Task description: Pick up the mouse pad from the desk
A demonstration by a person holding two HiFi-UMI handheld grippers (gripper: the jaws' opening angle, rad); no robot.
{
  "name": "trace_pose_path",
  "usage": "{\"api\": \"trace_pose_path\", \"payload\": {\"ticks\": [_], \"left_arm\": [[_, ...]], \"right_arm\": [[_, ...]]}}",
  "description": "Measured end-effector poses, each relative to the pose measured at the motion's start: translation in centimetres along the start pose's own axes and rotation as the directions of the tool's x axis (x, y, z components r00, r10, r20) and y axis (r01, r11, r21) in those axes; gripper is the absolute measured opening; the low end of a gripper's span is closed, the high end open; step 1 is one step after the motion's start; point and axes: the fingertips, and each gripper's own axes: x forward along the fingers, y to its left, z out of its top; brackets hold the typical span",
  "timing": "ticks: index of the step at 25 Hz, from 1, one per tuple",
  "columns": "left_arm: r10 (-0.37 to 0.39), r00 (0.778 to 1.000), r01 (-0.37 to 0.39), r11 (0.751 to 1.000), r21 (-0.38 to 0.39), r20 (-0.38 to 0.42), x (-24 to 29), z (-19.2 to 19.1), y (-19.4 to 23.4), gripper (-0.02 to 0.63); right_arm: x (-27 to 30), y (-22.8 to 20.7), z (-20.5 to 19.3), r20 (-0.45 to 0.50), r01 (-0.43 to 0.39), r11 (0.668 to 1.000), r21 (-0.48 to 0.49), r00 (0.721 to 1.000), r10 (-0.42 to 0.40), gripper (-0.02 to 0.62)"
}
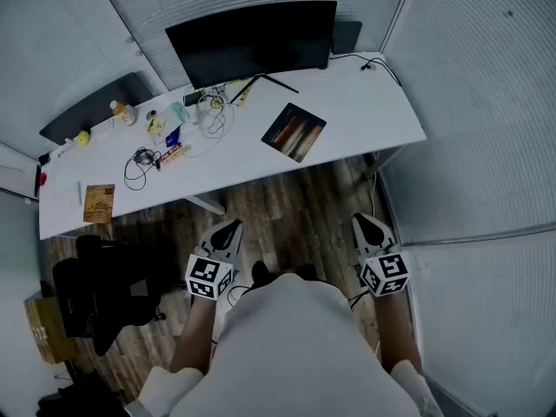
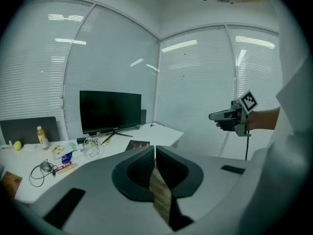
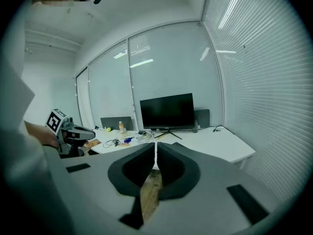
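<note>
The mouse pad (image 1: 294, 131), dark with red and pale streaks, lies flat on the white desk (image 1: 365, 102), right of centre and in front of the monitor. In the left gripper view the mouse pad (image 2: 138, 145) peeks out just beyond the jaws. Both grippers hang over the floor, short of the desk's front edge and well apart from the pad. My left gripper (image 1: 232, 227) is shut and empty, its jaws (image 2: 155, 151) pressed together. My right gripper (image 1: 360, 221) is also shut with nothing in it, jaws (image 3: 156, 150) meeting.
A black monitor (image 1: 252, 37) stands at the back of the desk. Cables (image 1: 139, 163), a bottle (image 1: 122, 111), small packets and a brown booklet (image 1: 98, 202) clutter the desk's left half. A black office chair (image 1: 100, 294) and a cardboard box (image 1: 43, 328) stand at the lower left.
</note>
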Motion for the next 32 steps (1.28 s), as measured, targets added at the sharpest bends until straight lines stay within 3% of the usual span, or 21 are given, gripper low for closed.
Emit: {"api": "trace_pose_path", "payload": {"ticks": [21, 32], "left_arm": [[0.061, 0.998, -0.061, 0.998, -0.027, -0.021, 2.5, -0.4, -5.5, 0.025], [0.037, 0.998, -0.038, 0.999, -0.026, -0.044, 4.5, -0.6, -7.6, 0.023]], "right_arm": [[-1.1, -4.2, -0.7, -0.016, -0.086, 0.996, -0.013, 0.996, 0.085, 0.037], [-1.0, -6.1, -2.0, -0.060, -0.097, 0.995, 0.014, 0.993, 0.098, 0.037]]}}
